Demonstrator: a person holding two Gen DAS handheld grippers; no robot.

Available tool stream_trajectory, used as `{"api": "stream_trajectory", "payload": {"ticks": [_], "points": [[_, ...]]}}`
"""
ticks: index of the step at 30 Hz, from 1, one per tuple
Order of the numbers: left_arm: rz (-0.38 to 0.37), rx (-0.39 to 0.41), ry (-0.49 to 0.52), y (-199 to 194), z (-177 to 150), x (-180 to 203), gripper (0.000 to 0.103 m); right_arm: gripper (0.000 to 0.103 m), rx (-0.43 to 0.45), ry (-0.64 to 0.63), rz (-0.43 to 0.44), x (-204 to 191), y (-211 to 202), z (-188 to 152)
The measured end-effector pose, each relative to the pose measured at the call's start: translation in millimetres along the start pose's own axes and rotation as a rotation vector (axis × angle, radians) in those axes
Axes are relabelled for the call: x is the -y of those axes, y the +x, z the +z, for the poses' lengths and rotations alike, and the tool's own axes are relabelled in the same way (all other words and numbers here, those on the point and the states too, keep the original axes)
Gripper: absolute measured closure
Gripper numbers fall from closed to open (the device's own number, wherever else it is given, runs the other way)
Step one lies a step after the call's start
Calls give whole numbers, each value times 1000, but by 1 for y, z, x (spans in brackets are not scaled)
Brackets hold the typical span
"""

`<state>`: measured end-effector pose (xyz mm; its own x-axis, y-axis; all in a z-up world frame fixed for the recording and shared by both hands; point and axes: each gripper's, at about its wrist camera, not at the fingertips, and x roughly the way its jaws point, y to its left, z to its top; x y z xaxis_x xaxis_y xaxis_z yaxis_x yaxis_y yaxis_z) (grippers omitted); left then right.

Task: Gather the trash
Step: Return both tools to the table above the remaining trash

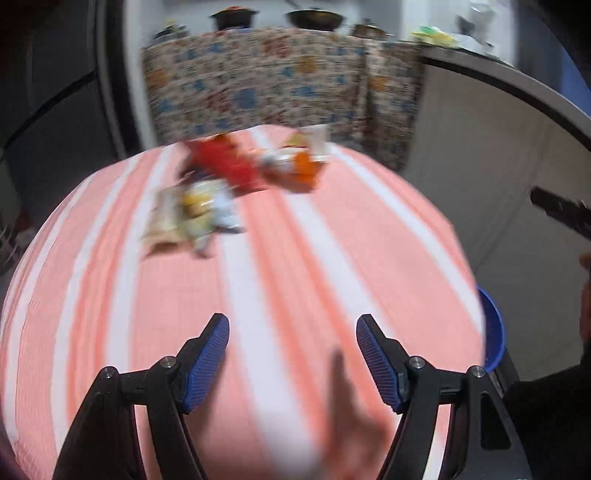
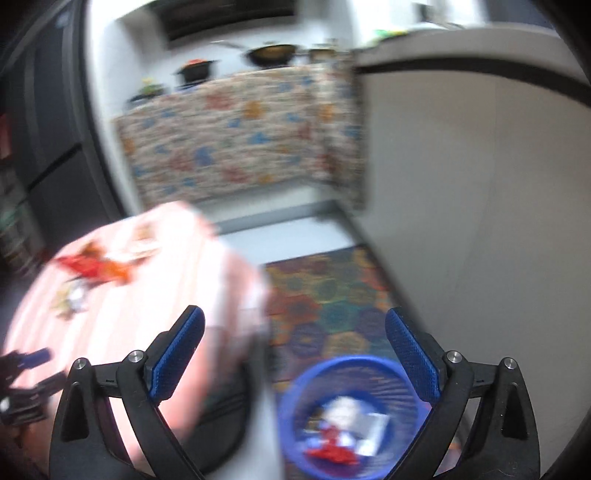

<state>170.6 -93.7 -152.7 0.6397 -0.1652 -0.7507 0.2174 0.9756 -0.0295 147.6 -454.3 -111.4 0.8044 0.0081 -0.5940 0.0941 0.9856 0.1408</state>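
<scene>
**Between drops: bin part-filled, more wrappers on table**

Nearest, rt view: right gripper [image 2: 293,325] spread wide, nothing between the pads; it hangs above the blue bin [image 2: 295,391] on the floor beside the table; inside the bin lie a red wrapper and some white/silver scraps, blurred, can't name them. Patterned floor mat [image 2: 325,291] under and beyond the bin.

Lt view: left gripper [image 1: 292,328] jaws apart, moderately wide, empty; over the near part of the striped pink tablecloth [image 1: 277,258], pointing toward the trash. Edge of bin just shows past the table's rt side.

Mid-table: pale yellowish wrappers [image 1: 192,218] nearest the lt gripper; behind them a red packet [image 1: 225,162]; just beside it an orange-and-white packet [image 1: 295,162]; all well apart from both grippers; heavy blur, so edges uncertain.

Far: floral curtain [image 1: 258,81] below a counter w/ dark pots [image 1: 232,18].

Step, as I judge: one drop seems done, now reaching for the next piece; task roughly part-way. Next move calls for lt gripper to go fwd and down onto the pale wrappers, pads straddling a raised crinkle; flat film may slip, so pinch low and close firmly before lifting toward the bin.
</scene>
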Motion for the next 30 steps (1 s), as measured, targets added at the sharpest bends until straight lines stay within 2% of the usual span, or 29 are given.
{"api": "stream_trajectory", "payload": {"ticks": [4, 6, 9, 13, 17, 30], "points": [[76, -17, -47, 5, -2, -46, 30, 4, -114, -124, 173, -96, 33, -16], [112, -37, -63, 13, -3, -65, 30, 4, -171, -204, 188, -135, 56, -25], [117, -94, -103, 31, -3, -83, 30, 4, -210, -240, 189, -163, 85, -34], [128, -77, -101, 34, -2, -83, 22, 4, -259, -288, 149, -176, 115, -45], [128, -74, -87, 38, -1, -81, 16, 2, -260, -343, 116, -179, 124, -51], [112, -78, -74, 39, 0, -82, 14, 0, -256, -336, 105, -174, 118, -52]]}}
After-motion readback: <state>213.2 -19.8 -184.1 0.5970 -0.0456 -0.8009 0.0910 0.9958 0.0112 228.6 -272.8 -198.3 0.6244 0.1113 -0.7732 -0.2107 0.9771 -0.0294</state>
